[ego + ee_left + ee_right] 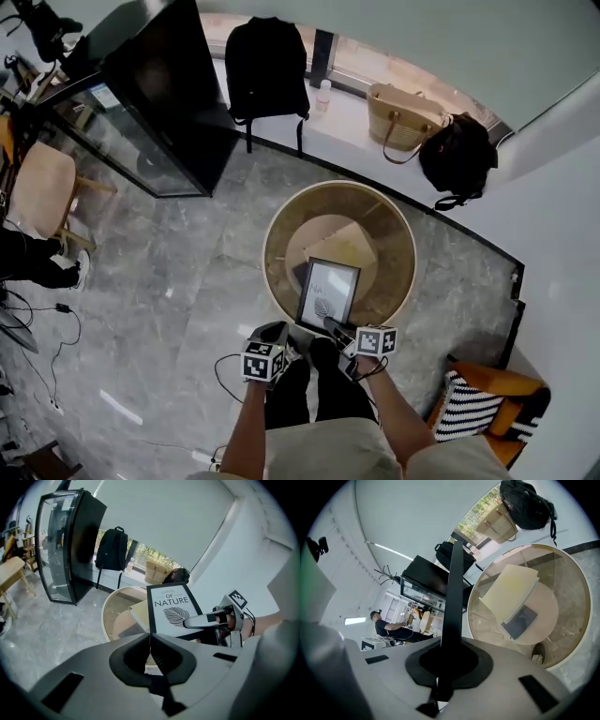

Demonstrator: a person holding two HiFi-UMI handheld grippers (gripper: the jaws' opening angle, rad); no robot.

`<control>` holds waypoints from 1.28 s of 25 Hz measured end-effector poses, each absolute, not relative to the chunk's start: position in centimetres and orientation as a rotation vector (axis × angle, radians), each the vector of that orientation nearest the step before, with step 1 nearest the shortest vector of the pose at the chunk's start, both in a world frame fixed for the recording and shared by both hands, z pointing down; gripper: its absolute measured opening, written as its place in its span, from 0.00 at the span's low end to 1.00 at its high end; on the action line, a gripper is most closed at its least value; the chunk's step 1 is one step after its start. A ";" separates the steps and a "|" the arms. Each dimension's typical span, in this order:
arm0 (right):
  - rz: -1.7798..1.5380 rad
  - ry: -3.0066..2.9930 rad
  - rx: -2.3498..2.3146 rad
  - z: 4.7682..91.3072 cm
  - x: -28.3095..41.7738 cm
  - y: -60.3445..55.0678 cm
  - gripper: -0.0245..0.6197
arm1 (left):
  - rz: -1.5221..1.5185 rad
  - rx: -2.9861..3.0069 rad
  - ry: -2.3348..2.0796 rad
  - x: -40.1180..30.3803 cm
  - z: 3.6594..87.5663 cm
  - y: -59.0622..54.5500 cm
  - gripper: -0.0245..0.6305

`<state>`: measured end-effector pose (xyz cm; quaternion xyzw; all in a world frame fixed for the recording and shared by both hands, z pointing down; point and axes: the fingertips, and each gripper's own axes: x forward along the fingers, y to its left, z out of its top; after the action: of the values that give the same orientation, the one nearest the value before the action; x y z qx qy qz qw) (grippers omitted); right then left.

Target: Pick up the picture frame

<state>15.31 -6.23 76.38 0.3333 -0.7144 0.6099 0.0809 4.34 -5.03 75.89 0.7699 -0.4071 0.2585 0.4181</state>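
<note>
Black frame (327, 292) with a leaf print hangs over the round glass counter's (266, 246) near edge, left tongs (150, 637) and right tongs (451, 645) both clenched on its lower edge.

readable text: one item. the white print (160, 617) in the picture frame (171, 610) carries three centred lines, legible in the left gripper view.
- top line, small and thin: appears to read "love".
- second line: "of".
- third line, largest, dark capitals: "nature".

all three lines stand at 12 o'clock of the leaf drawing (176, 615) on the same print. in the head view this print is too small to read.

coded signs: the marker cube (237, 600) on the right gripper (185, 623), at 3 o'clock of the frame, shows a black-and-white square block pattern. in the head view the left gripper (281, 330) shows the same kind of pattern on its own marker cube.
</note>
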 end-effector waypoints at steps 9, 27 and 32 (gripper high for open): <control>1.747 -2.171 1.070 70.8 13.5 -4.9 0.10 | 0.545 1.962 -1.068 2.3 70.5 -4.3 0.07; 1.505 -2.266 1.136 62.7 11.6 -3.4 0.10 | 0.560 2.073 -1.086 0.7 62.0 -0.5 0.07; 1.457 -2.293 1.073 62.2 10.2 -2.8 0.10 | 0.561 2.096 -1.093 0.7 61.6 -0.8 0.07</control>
<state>10.18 -2.79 62.19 0.3650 -0.7804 0.4957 0.1100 0.72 -0.80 61.60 0.8086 -0.4216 0.2164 0.3487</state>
